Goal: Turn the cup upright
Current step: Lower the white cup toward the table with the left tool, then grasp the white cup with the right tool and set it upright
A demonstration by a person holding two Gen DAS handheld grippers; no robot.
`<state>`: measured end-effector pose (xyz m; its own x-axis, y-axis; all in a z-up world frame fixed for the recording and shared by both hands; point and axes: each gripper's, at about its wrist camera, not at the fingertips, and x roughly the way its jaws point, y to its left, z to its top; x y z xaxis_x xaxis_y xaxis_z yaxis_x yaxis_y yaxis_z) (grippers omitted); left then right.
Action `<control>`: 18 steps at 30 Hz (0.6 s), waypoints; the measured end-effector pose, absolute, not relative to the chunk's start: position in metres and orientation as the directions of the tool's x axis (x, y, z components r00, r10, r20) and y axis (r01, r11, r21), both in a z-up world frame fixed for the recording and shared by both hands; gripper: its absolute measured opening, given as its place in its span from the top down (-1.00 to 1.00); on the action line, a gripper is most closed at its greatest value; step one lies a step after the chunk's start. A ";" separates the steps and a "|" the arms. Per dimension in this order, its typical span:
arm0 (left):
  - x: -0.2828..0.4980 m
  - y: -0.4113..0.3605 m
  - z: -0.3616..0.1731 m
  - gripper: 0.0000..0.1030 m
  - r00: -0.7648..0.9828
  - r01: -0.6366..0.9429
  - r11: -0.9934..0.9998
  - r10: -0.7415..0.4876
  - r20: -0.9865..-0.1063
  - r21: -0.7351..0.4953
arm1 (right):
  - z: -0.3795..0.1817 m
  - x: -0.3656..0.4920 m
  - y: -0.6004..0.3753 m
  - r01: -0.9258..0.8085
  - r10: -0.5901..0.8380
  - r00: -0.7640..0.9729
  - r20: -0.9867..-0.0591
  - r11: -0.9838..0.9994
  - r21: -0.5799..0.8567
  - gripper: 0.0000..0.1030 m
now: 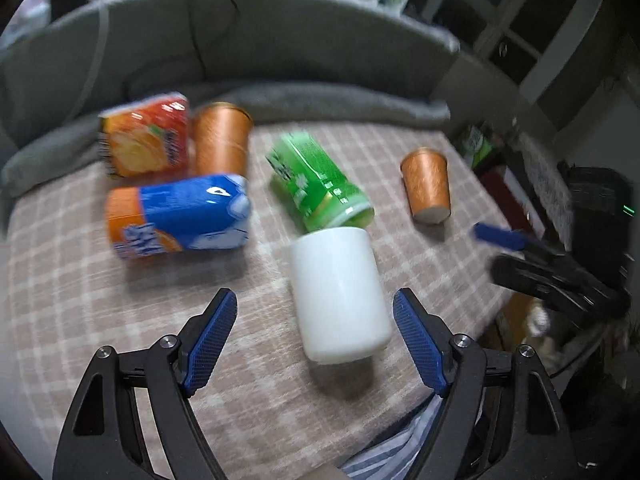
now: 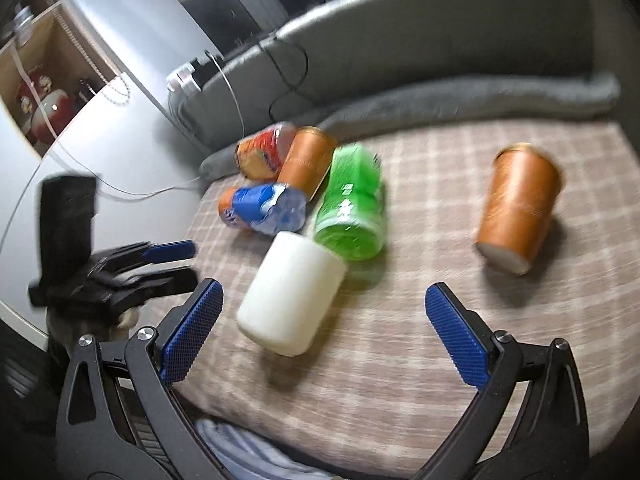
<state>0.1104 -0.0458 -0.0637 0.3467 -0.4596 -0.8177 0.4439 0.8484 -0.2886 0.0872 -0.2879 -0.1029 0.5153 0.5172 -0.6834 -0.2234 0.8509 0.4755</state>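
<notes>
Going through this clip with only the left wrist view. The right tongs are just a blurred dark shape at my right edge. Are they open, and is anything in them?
Observer: The right wrist view shows the right tongs open and empty. The white cup lies on its side just ahead, closer to their left finger.
Operator: What is beyond the left end of the sofa back? My frame cuts off there.
Observer: A white charger block sits on that end, with cables running from it.
Operator: And further left?
Observer: An open shelf holding red-and-white pots.
</notes>
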 end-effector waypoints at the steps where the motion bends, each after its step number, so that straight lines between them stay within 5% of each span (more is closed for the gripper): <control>1: 0.103 -0.039 -0.061 -0.57 0.381 0.434 0.858 -0.450 -0.807 -0.274 | -0.108 0.093 -0.285 -0.214 0.528 0.494 -0.691 0.844 0.492 -1.00; 12: 0.056 0.019 -0.079 -0.57 0.482 0.244 0.888 -0.460 -0.746 -0.390 | -0.164 0.145 -0.259 -0.053 0.645 0.315 -0.696 0.745 0.665 -0.91; 18: 0.039 0.025 -0.087 -0.57 0.539 0.191 0.926 -0.377 -0.753 -0.326 | -0.171 0.156 -0.242 -0.048 0.634 0.294 -0.715 0.757 0.651 -0.84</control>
<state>0.0388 0.0251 -0.0866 0.5395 -0.3765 -0.7531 0.1913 0.9259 -0.3259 0.1564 -0.2422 -0.1708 0.2944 0.6340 -0.7151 -0.0482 0.7572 0.6515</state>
